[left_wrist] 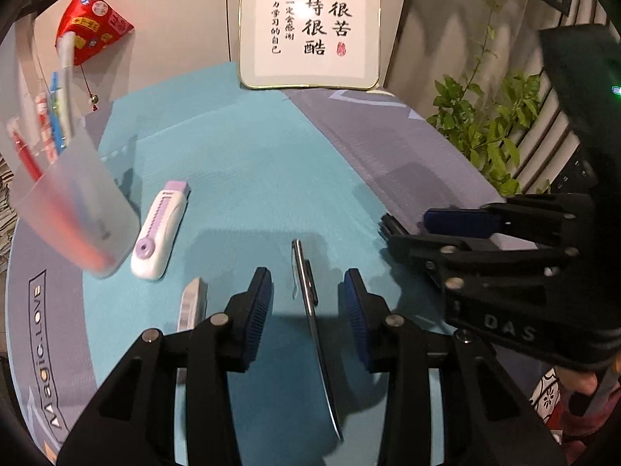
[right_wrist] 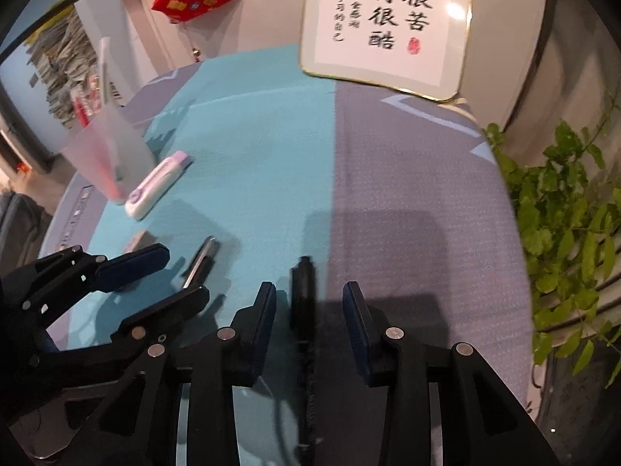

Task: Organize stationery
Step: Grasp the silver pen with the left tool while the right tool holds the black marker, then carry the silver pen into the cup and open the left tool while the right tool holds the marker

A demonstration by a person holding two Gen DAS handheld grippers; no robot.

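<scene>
Over at the left edge of the left wrist view, a frosted cup [left_wrist: 73, 213] holds red and blue pens [left_wrist: 23, 151], with a white-and-lilac correction tape [left_wrist: 161, 229] just beside it on the teal mat [left_wrist: 252, 155]. Lower centre, the left gripper [left_wrist: 306, 299] has its jaws spread, a silver pen [left_wrist: 310, 310] lying between them untouched. Likewise, the right gripper [right_wrist: 309, 310] stands spread around a black pen [right_wrist: 302, 303], apart from both pads.
</scene>
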